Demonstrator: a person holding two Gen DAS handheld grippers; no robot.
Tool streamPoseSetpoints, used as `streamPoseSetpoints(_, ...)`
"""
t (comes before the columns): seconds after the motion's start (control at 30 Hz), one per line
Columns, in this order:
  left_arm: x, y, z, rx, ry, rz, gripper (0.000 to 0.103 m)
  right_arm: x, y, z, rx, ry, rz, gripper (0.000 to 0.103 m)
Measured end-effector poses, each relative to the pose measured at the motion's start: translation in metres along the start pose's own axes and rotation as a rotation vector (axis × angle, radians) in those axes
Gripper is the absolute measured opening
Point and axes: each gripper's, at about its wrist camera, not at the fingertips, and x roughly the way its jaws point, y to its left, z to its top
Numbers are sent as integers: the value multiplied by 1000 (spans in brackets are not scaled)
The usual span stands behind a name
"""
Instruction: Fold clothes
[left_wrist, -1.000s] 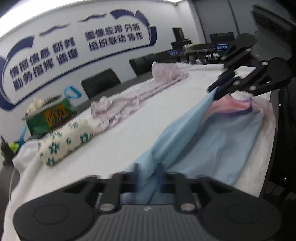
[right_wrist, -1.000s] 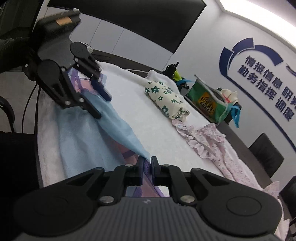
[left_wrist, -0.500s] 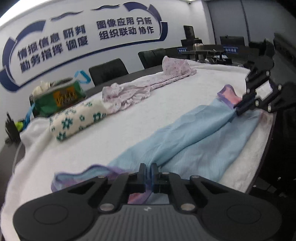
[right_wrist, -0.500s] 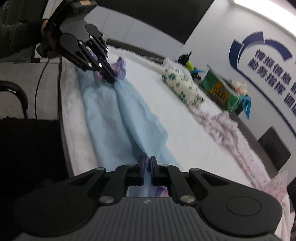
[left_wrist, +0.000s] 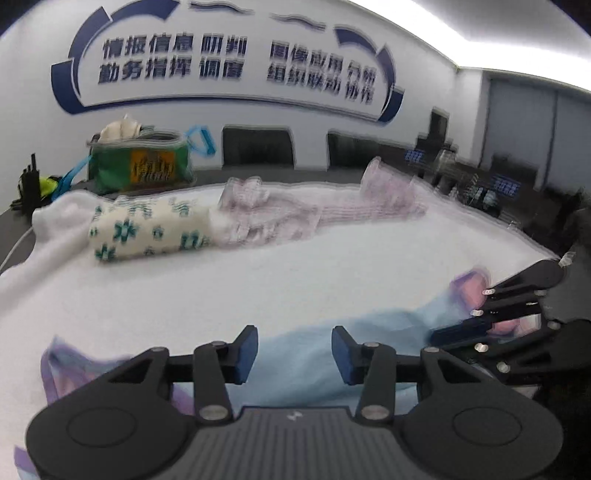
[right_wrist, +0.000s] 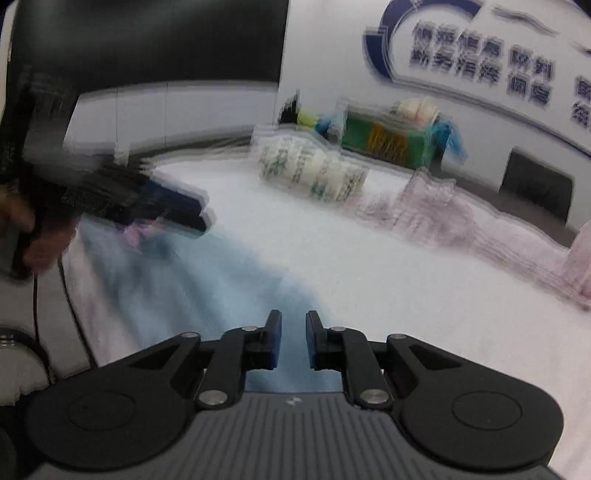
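Observation:
A light blue garment (left_wrist: 332, 343) with purple and pink trim lies stretched along the near edge of the white-towelled table (left_wrist: 295, 273); it also shows in the right wrist view (right_wrist: 207, 280). My left gripper (left_wrist: 294, 349) is open just above its left part and holds nothing. My right gripper (right_wrist: 293, 341) is open over the other end. In the left wrist view the right gripper (left_wrist: 454, 334) sits at the far right by the pink collar. In the right wrist view the left gripper (right_wrist: 184, 214) is a blur at the left.
A rolled white cloth with green flowers (left_wrist: 147, 230) and a long pink floral garment (left_wrist: 317, 214) lie along the far side. A green bag (left_wrist: 142, 162) stands behind them. Black chairs (left_wrist: 258, 146) line the far wall. Both views are motion blurred.
Both grippers have let go of the blue garment and opened. The garment now lies flat on the table. Both grippers have swung round toward the far wall.

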Motion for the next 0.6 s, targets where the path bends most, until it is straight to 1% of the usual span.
streamPoseSetpoints(0.03,2,3,-6,-5,13,7,42,-8,-3,-6,19,-3,-6,19)
streamPoseSetpoints(0.07,5,5,-11,-10,27,15,42,-17,-6,-12,44,-10,-9,30)
streamPoseSetpoints(0.1,4,7,-15,-16,25,14,42,-28,-17,-15,103,-19,-27,38)
streamPoseSetpoints(0.13,3,8,-17,-23,15,9,42,-39,-32,-18,185,-45,-57,40)
streamPoseSetpoints(0.17,3,9,-19,-28,9,7,43,-51,-49,-21,269,-73,-87,42)
streamPoseSetpoints(0.27,4,9,-21,-38,-4,11,43,-60,-98,-28,486,-46,-283,41)
streamPoseSetpoints(0.3,4,9,-21,-41,-4,13,43,-58,-108,-29,483,-30,-345,41)
streamPoseSetpoints(0.33,3,9,-21,-42,-5,14,43,-55,-117,-30,481,-17,-358,41)
streamPoseSetpoints(0.37,4,8,-20,-40,-5,18,44,-50,-125,-32,502,3,-326,41)
streamPoseSetpoints(0.4,4,7,-20,-36,-4,24,44,-43,-130,-33,524,17,-281,36)
streamPoseSetpoints(0.43,5,6,-19,-33,-3,29,44,-37,-134,-35,546,31,-235,28)
streamPoseSetpoints(0.47,5,5,-19,-29,-3,36,44,-30,-138,-37,568,45,-188,7)
streamPoseSetpoints(0.5,5,3,-18,-25,-2,44,44,-30,-133,-38,543,44,-215,0)
streamPoseSetpoints(0.6,5,1,-19,-22,-4,52,44,-33,-117,-42,451,37,-321,0)
